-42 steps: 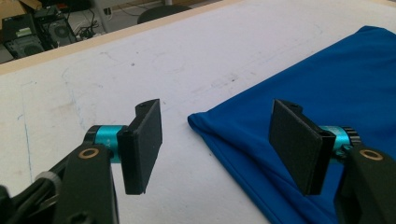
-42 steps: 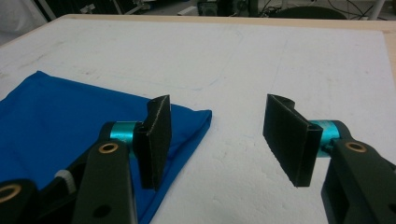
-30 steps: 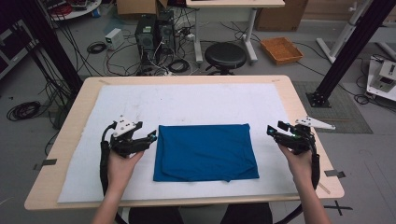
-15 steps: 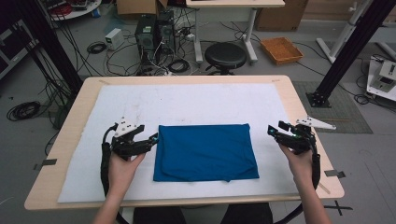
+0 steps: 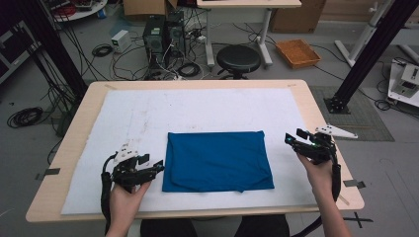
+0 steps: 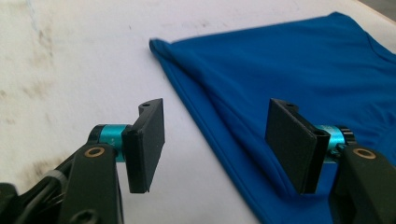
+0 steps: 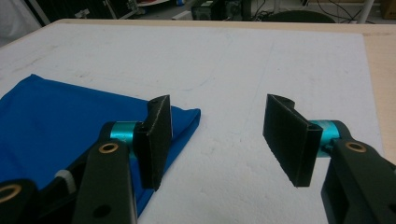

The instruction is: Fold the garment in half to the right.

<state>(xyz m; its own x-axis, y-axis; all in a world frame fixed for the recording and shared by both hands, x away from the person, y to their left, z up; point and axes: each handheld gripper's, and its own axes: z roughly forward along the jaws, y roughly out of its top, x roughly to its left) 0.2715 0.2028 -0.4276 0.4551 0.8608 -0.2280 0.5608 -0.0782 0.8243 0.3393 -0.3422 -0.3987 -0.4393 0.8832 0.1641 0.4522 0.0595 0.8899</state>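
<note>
The counter (image 5: pixel 74 148) was pale wood under a scuffed, stained white mat (image 5: pixel 148 113), sitting in a room with cable tangles, a black round stool (image 5: pixel 238 58) and an orange tray (image 5: pixel 297 53) on the grey floor. The folded blue cloth (image 5: pixel 217 160) looked soft and rectangular. It lay just right of the left gripper (image 5: pixel 157 166), whose wide-apart jaws had just been closing a bit around its edge without pinching it. The right gripper (image 5: pixel 292 139) stood open, with the cloth just to its left.

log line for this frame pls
item: folded blue cloth flat on white mat | left gripper: jaws open, just been closing, astride cloth's edge | right gripper: jaws open, beside cloth
</note>
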